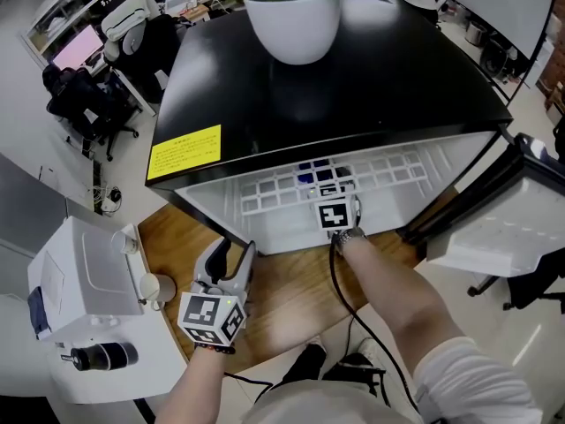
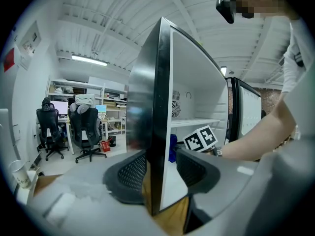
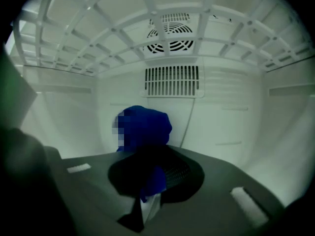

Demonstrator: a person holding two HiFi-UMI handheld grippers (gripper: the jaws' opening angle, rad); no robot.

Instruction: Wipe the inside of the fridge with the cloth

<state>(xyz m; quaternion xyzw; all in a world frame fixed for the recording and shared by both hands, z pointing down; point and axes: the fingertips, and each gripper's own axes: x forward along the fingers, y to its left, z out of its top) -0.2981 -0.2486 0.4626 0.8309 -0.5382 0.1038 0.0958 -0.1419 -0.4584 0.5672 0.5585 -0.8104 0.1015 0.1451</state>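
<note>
- A black fridge point(image 1: 353, 87) stands on a wooden worktop point(image 1: 282, 290), with bare wood between its open front and the worktop's near edge.
- Its door point(image 1: 503, 228) is swung open toward the worktop's right side.
- A white plant pot point(image 1: 293, 25) sits on the fridge top, and a yellow label point(image 1: 184, 152) is stuck at the top's front left corner.
- The left tool point(image 2: 161, 170) is at the fridge's front left corner. Its jaws stand wide and are clamped on the front edge of the left wall point(image 2: 158, 107), one pad on the black outside and one on the white inside.
- The right tool point(image 3: 152, 176) reaches into the white interior, under a white wire shelf point(image 1: 265, 188). Its jaws are nearly together, pinching a blue cloth point(image 3: 145, 129).
- The cloth bunches up beyond the jaw tips, inside the fridge, in front of the back wall and below its slotted vent point(image 3: 172, 80). Whether it touches the back wall cannot be told.
- A person's bare forearm point(image 1: 388, 290) runs from the right tool across the worktop's near edge.
</note>
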